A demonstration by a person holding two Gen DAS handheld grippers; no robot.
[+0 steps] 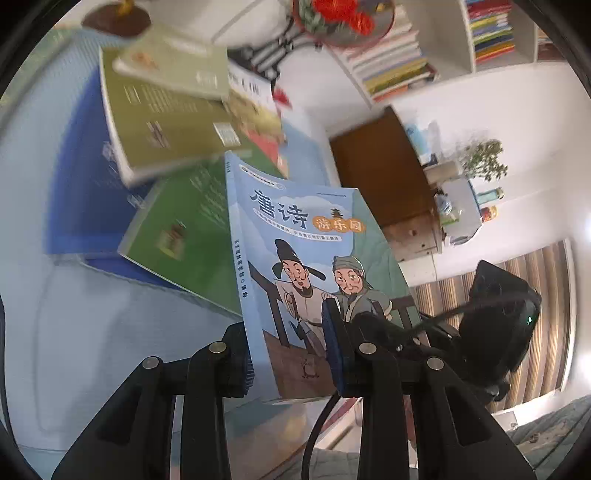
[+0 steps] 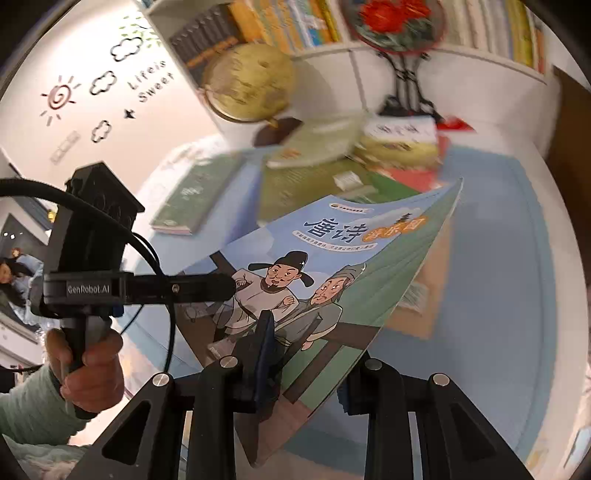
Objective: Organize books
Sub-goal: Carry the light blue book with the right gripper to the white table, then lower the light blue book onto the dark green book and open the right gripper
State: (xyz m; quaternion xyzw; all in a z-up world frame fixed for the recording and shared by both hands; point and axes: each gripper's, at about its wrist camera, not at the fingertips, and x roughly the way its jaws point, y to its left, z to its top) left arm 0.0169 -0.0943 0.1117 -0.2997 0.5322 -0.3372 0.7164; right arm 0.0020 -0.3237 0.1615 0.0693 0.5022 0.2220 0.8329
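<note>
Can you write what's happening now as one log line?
left gripper: shut on light-blue cartoon-cover paperback book | right gripper: shut on it too | book: lifted

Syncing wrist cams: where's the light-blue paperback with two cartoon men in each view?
Left wrist: light-blue paperback centre, standing on edge, lower end between the fingers.
Right wrist: centre, cover tilted, running to lower middle.
Shared landmark: red-flowered round fan, top centre in both.

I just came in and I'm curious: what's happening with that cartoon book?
A person is tidying books with a gripper in each hand. Both the left gripper and the right gripper are clamped on the blue cartoon book, holding it up off the blue table. Other books lie in a messy pile behind it.
</note>
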